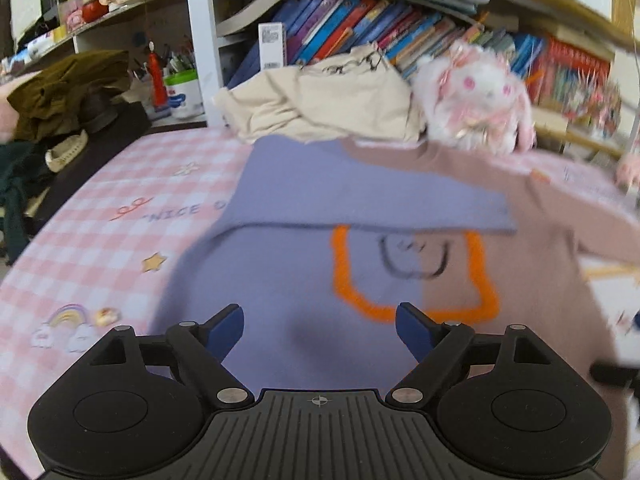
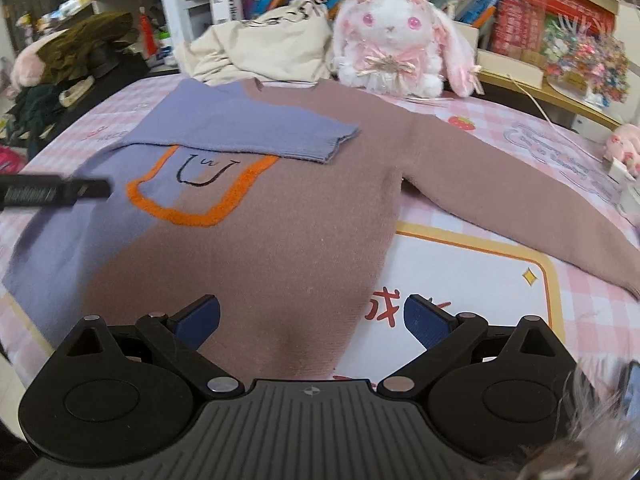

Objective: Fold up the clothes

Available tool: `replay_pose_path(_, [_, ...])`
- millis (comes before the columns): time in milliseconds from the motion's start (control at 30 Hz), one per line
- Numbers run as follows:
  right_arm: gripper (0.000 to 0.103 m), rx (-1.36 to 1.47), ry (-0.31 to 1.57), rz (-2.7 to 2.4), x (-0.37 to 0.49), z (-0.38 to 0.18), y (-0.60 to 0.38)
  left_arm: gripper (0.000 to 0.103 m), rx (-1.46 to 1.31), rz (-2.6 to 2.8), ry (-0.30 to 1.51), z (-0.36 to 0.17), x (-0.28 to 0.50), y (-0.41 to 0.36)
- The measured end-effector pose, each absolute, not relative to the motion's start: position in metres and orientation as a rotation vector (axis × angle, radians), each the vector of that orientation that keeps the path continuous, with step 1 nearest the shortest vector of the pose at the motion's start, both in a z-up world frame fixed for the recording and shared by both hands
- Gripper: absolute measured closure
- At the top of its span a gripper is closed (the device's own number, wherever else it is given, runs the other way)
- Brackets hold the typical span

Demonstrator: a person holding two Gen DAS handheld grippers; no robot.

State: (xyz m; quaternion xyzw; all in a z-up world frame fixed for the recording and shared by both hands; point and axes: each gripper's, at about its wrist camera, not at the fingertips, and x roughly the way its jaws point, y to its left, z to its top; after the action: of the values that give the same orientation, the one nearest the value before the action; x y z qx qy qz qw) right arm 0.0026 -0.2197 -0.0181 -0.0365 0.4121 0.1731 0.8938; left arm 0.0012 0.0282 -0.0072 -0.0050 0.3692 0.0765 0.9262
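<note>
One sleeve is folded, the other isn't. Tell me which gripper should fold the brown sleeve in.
Right. The brown sleeve stretches out toward the right gripper's side, and its jaws are open and empty. The left gripper, also open, hovers over the sweater's purple half, by the folded purple sleeve.

You see a half-purple, half-brown sweater [image 2: 248,216] with an orange outline, on a pink-and-white checked sheet [image 1: 100,248].
</note>
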Motion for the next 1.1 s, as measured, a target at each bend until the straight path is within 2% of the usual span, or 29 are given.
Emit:
replay_pose_path(567, [0.010,0.007,0.885,0.111,-0.033,-0.022,-0.190,0.015,0.088,0.061,0.746,-0.011,-0.013,0.077])
replay_pose_path(633, [0.013,0.018,0.886,0.089,-0.036,-0.023,-0.188,0.011,0.099,0.063,0.739,-0.010,-0.014,0.084])
replay_pose_path(733, [0.017,0.034,0.886,0.062,-0.039,-0.023,-0.185,0.011,0.096,0.072,0.738,-0.010,-0.014,0.095])
replay_pose_path(867, [0.030,0.045,0.894,0.035,-0.042,-0.024,-0.181,0.011,0.065,0.077,0.750,-0.012,-0.014,0.111])
replay_pose_path(933, [0.040,0.050,0.903,0.023,-0.043,-0.026,-0.180,0.011,0.045,0.081,0.756,-0.014,-0.015,0.120])
replay_pose_path(1100, [0.047,0.060,0.914,-0.005,-0.046,-0.026,-0.180,0.011,-0.036,0.107,0.786,-0.020,-0.013,0.141])
